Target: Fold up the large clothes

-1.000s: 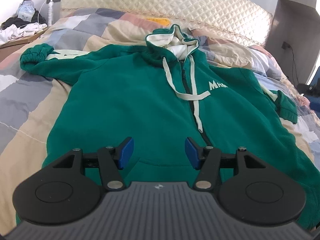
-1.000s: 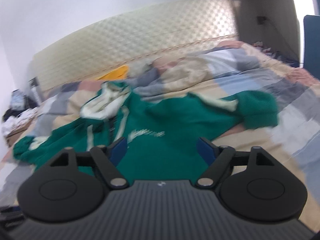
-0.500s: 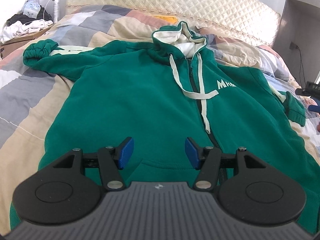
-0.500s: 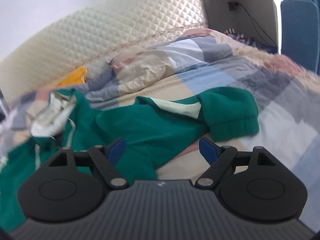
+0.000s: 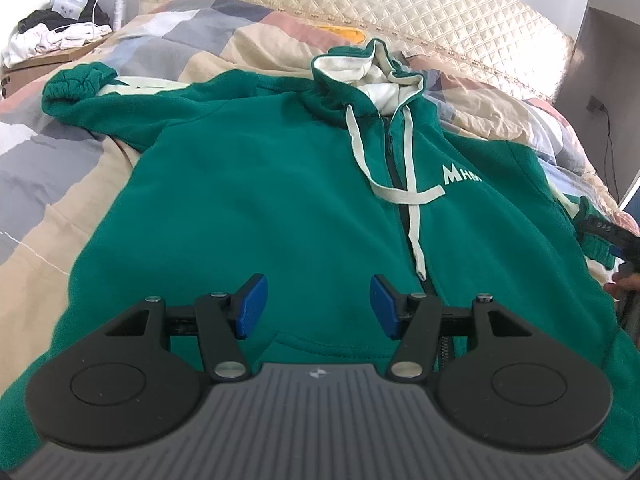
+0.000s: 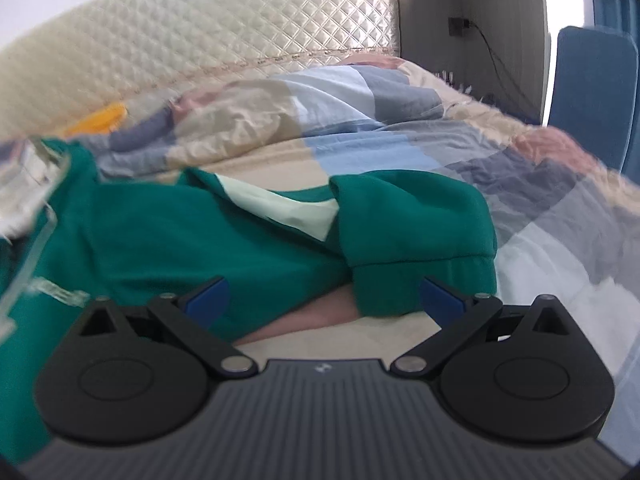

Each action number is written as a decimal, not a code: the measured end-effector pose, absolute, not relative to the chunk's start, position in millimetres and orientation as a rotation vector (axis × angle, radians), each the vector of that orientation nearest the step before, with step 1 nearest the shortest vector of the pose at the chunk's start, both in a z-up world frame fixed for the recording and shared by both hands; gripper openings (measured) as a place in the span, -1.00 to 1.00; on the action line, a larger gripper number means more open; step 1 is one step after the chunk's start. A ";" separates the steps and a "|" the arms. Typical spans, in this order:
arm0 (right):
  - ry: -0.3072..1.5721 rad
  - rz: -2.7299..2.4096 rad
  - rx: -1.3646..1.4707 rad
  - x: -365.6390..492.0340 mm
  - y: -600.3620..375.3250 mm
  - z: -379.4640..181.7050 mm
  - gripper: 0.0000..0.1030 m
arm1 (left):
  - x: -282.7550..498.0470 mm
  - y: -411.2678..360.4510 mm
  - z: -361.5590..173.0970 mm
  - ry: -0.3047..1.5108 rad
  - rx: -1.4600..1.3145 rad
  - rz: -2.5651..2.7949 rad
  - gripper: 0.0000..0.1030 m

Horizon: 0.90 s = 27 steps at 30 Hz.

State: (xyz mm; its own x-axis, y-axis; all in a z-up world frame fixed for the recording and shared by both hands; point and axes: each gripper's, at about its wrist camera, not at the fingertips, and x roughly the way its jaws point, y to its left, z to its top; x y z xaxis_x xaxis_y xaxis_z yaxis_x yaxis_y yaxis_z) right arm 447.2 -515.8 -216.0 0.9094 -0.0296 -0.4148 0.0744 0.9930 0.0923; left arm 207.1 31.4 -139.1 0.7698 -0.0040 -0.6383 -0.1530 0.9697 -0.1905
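Note:
A green zip hoodie (image 5: 280,184) with white drawstrings and a cream-lined hood (image 5: 372,76) lies face up on the bed, sleeves spread. My left gripper (image 5: 318,306) is open and empty, hovering over the hoodie's lower front near the pocket. My right gripper (image 6: 324,300) is open and empty, close over the hoodie's right sleeve; the folded sleeve cuff (image 6: 416,236) lies just ahead between its fingers. The right gripper also shows at the right edge of the left wrist view (image 5: 624,240).
A patchwork quilt (image 5: 60,168) covers the bed, with a quilted cream headboard (image 5: 440,16) behind. A side table with piled clothes and a bottle (image 5: 60,36) stands at the far left. A blue chair (image 6: 592,92) and a wall socket with cable are at the right.
My right gripper has swung right and down toward the right sleeve cuff, which now fills more of its view. My left gripper has crept forward over the hoodie. Both stayed open.

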 end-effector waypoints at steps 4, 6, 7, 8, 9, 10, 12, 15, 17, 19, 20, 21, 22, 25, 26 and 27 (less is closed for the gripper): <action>0.451 -0.088 0.018 472.2 -510.3 -230.9 1.00 | 214.0 31.2 -145.6 0.706 -0.243 0.077 0.21; 0.438 -0.084 0.006 478.9 -510.8 -233.5 1.00 | 216.1 29.9 -149.1 0.711 -0.241 0.078 0.21; 0.438 -0.084 -0.002 482.3 -510.5 -235.4 1.00 | 217.9 29.4 -150.5 0.715 -0.239 0.076 0.21; 0.445 -0.078 -0.006 486.4 -510.7 -237.7 1.00 | 219.5 29.1 -151.9 0.719 -0.239 0.074 0.21; 0.452 -0.060 -0.006 489.4 -511.2 -239.8 1.00 | 221.0 28.4 -153.3 0.721 -0.239 0.074 0.21; 0.457 -0.041 -0.001 491.9 -512.2 -241.1 0.96 | 222.3 27.8 -154.4 0.721 -0.241 0.076 0.21; 0.461 -0.021 0.027 495.0 -516.9 -242.5 0.73 | 224.5 27.8 -155.1 0.713 -0.257 0.067 0.21; 0.469 -0.067 0.103 496.5 -530.1 -242.2 -0.03 | 226.5 26.6 -154.3 0.704 -0.261 0.064 0.21; 0.457 -0.107 0.165 494.5 -542.1 -241.6 -0.58 | 225.7 25.5 -153.9 0.700 -0.257 0.060 0.21; 0.427 -0.102 0.239 490.6 -555.5 -240.2 -0.66 | 224.6 25.0 -152.8 0.697 -0.258 0.057 0.21; 0.407 -0.112 0.250 487.7 -559.6 -238.1 -0.68 | 224.1 25.0 -152.3 0.695 -0.260 0.054 0.21; 0.389 -0.130 0.245 485.6 -561.8 -235.5 -0.69 | 223.8 25.0 -151.8 0.692 -0.263 0.052 0.21; 0.366 -0.145 0.241 482.1 -564.4 -232.1 -0.70 | 223.4 25.2 -151.4 0.691 -0.265 0.050 0.21; 0.311 -0.195 0.236 472.0 -575.3 -221.9 -0.73 | 223.5 25.4 -151.0 0.689 -0.271 0.046 0.21; 0.291 -0.218 0.233 467.1 -580.9 -218.1 -0.74 | 223.3 25.8 -150.9 0.687 -0.274 0.047 0.21; 0.274 -0.238 0.234 462.6 -587.4 -214.6 -0.74 | 223.3 26.5 -150.5 0.684 -0.279 0.047 0.21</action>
State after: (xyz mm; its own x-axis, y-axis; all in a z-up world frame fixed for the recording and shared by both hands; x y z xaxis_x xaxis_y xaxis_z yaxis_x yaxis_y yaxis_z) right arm 462.6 -587.4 -214.6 0.9351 -0.1987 -0.2934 0.2620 0.9452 0.1950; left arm 223.3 26.5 -150.5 0.7753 -0.0484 -0.6298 -0.1338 0.9618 -0.2387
